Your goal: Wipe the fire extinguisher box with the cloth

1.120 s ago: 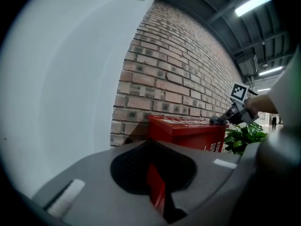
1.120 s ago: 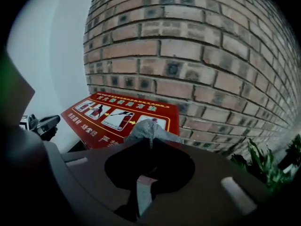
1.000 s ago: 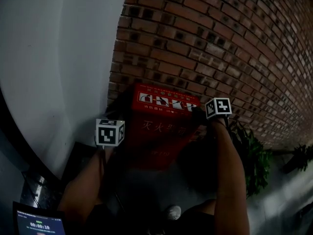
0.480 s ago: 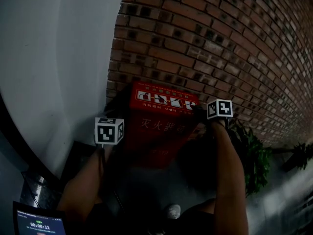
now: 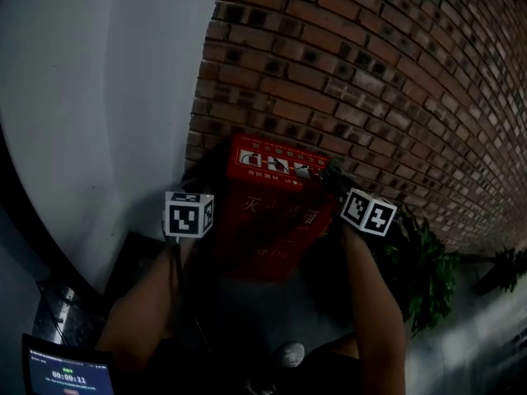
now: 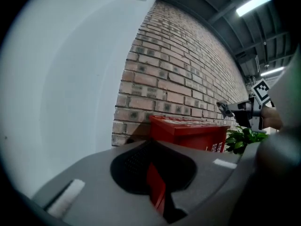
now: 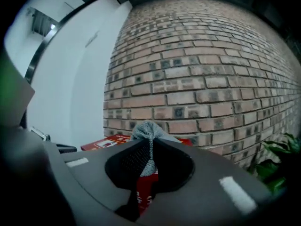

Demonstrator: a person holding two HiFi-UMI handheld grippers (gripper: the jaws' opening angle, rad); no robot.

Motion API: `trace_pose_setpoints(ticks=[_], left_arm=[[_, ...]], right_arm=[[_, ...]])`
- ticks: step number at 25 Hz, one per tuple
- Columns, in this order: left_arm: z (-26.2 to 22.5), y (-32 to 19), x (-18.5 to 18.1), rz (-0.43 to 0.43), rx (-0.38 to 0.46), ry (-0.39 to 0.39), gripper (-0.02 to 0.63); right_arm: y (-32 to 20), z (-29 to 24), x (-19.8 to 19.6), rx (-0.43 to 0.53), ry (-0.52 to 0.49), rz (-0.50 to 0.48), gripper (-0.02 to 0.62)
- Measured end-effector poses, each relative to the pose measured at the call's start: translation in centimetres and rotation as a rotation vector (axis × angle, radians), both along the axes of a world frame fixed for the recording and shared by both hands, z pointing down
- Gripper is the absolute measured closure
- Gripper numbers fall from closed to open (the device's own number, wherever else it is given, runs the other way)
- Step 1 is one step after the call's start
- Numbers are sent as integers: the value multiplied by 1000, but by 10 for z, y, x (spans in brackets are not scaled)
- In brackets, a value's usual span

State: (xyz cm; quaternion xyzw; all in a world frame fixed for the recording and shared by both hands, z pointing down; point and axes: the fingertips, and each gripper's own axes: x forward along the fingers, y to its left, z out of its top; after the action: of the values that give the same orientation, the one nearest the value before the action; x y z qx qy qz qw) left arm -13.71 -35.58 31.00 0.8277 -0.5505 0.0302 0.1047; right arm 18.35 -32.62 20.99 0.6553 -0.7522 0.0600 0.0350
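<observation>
The red fire extinguisher box stands against the brick wall, with white pictograms on its lid. My right gripper is shut on a grey cloth, which bunches out above the jaw tips, level with the box's top right corner. Its marker cube shows at the box's right edge. My left gripper is shut with nothing in it and sits left of the box, a little short of it. Its marker cube is by the box's left side. The right gripper also appears in the left gripper view.
A brick wall rises behind the box and meets a white wall at the left. A green plant grows right of the box. A screen with a timer sits at the bottom left beside dark equipment.
My right gripper has come down and slightly back along the box's right side with the cloth still in it. The left gripper has barely moved.
</observation>
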Motion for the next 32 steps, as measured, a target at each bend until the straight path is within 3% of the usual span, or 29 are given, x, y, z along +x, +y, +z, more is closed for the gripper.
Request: trace_pose_setpoints(ticks=[5,10,17,21,28,32], left_arm=[[-6,8,-7,-12,13,1,604],[-8,10,-13,-23,19,-11,604],[-12,12,-12,-12,22,84,604],[-12,18,-14,-18,34,50,604],[-5,14,-44,-61,22,-5,604],[-4,14,-40,-53,21,-5,604]], right_arm=[[18,14,-73,79,46,-87,557],[28,43,-121,108,99,-116,557],[25,78,-188,96,117,-204,557],[20,96,-226,54,104,-268,557],[0,115,-240,24,100,-246,557],[-1,115,-231,35,103,-221,556]])
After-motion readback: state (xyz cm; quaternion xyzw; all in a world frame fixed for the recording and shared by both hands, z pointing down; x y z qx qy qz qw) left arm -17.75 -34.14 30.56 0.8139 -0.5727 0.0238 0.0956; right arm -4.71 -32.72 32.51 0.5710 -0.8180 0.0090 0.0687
